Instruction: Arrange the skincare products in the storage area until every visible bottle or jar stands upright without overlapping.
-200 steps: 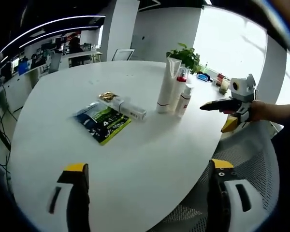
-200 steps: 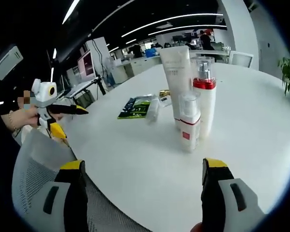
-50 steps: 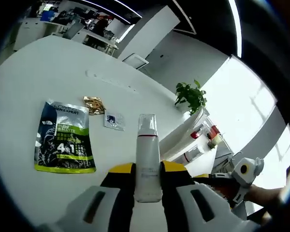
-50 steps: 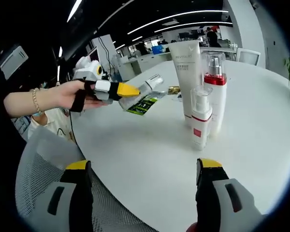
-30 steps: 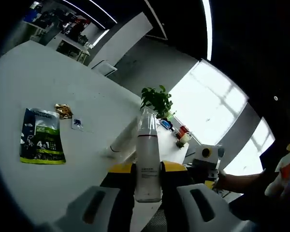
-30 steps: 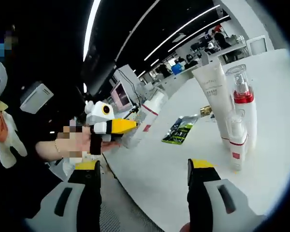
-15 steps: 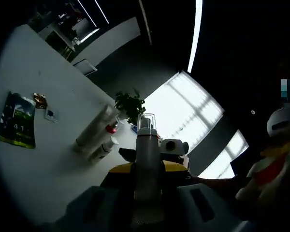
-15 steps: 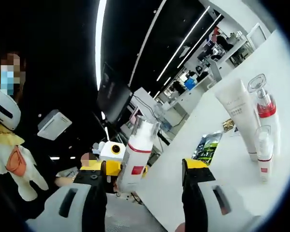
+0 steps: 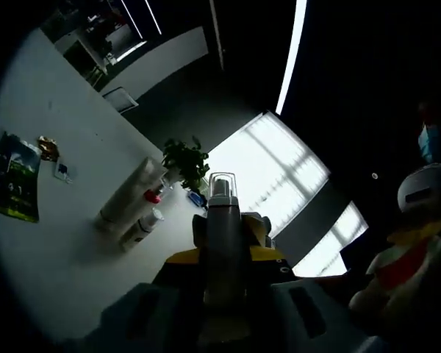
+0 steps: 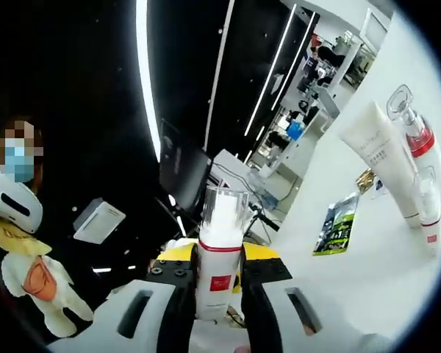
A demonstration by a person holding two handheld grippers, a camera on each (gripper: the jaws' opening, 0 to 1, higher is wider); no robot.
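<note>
White pump bottle [image 10: 220,254] clamped by both tools [image 9: 222,254] [image 10: 219,273]

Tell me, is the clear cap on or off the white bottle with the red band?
On. The clear cap sits over the top of the white bottle, above its red band, in the right gripper view.

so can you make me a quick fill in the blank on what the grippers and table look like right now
1. The left gripper is shut on a bottle topped by a clear ___.
2. In the right gripper view, the band under that top is ___.
3. The pouch lying flat on the table is mainly dark and ___.
4. Beside the white tube stand ___ pump bottles.

Missing words: cap; red; green; two
</note>
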